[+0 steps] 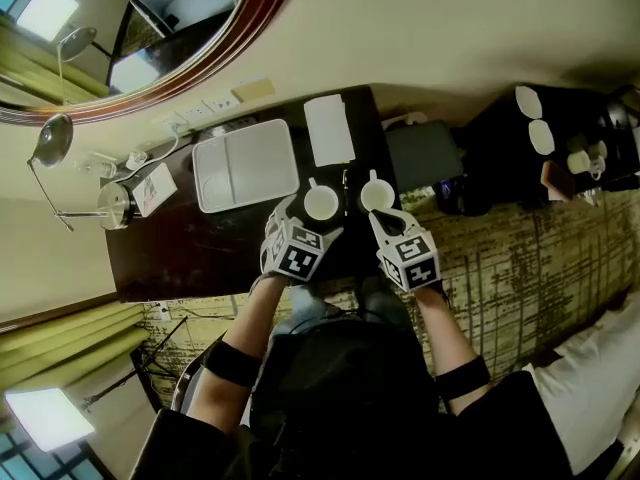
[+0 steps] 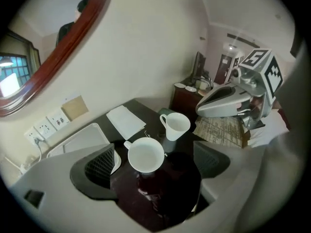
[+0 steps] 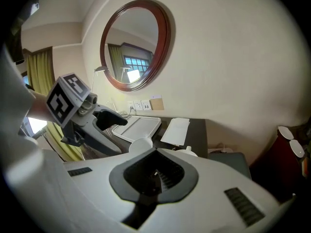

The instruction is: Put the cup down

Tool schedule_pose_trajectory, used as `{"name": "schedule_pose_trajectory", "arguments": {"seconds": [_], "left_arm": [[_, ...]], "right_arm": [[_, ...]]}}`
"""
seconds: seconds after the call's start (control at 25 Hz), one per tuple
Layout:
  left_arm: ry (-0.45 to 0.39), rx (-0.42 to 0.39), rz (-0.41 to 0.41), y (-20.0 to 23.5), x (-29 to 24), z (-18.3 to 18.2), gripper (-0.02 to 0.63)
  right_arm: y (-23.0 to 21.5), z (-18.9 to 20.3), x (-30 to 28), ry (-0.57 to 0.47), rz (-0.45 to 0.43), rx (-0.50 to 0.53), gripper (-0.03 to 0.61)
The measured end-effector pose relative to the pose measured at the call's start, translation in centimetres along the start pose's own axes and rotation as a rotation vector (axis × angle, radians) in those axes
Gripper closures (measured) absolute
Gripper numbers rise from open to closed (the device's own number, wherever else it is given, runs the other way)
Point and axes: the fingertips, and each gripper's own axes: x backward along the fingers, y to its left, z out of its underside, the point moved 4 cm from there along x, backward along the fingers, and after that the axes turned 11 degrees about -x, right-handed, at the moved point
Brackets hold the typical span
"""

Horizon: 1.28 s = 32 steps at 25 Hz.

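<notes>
My left gripper (image 2: 155,165) is spread, an empty white ceramic cup (image 2: 146,154) between its jaws on the dark counter (image 2: 167,188); my right gripper (image 3: 154,174) is pressed together.

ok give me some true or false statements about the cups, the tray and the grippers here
1. The left cup and the right cup both stand on the desk. True.
2. The left gripper is clamped on the left cup. False: its jaws stand apart around it, not pressing.
3. The right gripper is shut with nothing in it. True.
4. A cup sits in the white tray. False: both stand on the desk beside it.
</notes>
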Motion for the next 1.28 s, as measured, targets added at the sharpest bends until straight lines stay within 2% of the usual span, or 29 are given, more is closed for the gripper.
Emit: {"name": "schedule_pose_trajectory", "arguments": {"seconds": [0.16,0.28,0.36,0.44,0.8,1.04,1.28], "left_arm": [[0.127,-0.085,-0.026,0.1,-3.9,0.2,0.097],[0.217,-0.206,-0.04,-0.2,-6.1,1.0,0.096],[0.273,-0.305,-0.066,0.1,-6.2,0.9,0.097],[0.304,-0.369,-0.095,0.7,-5.9,0.3,0.097],[0.373,-0.442,-0.092,1.0,-7.9,1.2,0.097],[0.404,-0.442,-0.072,0.9,-8.7,2.2,0.097],[0.378,-0.431,-0.063,1.2,-8.9,2.0,0.098]], "right_arm": [[-0.8,0.2,0.0,0.004,-0.027,0.003,0.574],[-1.7,0.5,0.1,0.012,-0.04,0.004,0.574],[-2.3,0.8,0.2,0.016,-0.044,-0.001,0.574],[-2.8,1.1,0.2,0.019,-0.045,-0.009,0.574],[-3.9,2.5,0.8,0.044,-0.043,-0.023,0.572],[-4.2,2.4,1.0,0.046,-0.04,-0.02,0.574],[-4.2,2.3,0.9,0.055,-0.042,-0.011,0.574]]}}
